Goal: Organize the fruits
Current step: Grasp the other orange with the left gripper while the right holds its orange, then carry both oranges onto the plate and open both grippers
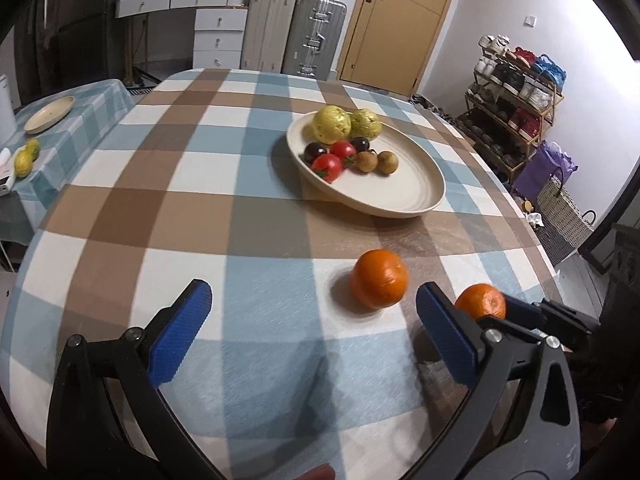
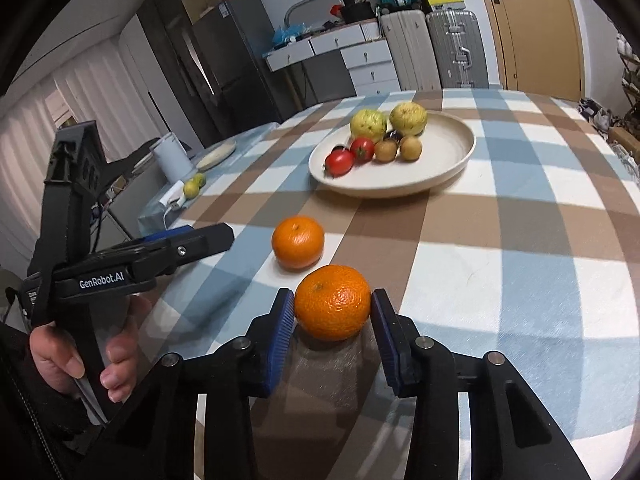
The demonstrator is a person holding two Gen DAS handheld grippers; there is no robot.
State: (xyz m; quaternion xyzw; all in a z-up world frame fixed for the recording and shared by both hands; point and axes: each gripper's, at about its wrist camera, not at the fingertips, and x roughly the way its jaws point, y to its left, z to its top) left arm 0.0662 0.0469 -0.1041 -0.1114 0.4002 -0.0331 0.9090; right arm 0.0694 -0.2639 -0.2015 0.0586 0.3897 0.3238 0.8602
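In the left wrist view the nearer orange (image 1: 480,301) is half hidden behind a blue finger pad (image 1: 444,336); the plate's (image 1: 416,196) fruits blur, and a fingertip (image 1: 320,474) is cut off by the bottom edge

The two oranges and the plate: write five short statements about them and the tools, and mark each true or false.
1. The right tool has an orange between its blue pads. True.
2. The second orange lies on the plate. False: it lies on the checked tablecloth, nearer than the plate.
3. The left tool is closed on an orange. False: its pads stand wide apart over bare cloth with nothing between them.
4. The plate holds two red tomatoes. True.
5. The plate is empty of yellow-green fruit. False: two yellow-green fruits sit at its far side.
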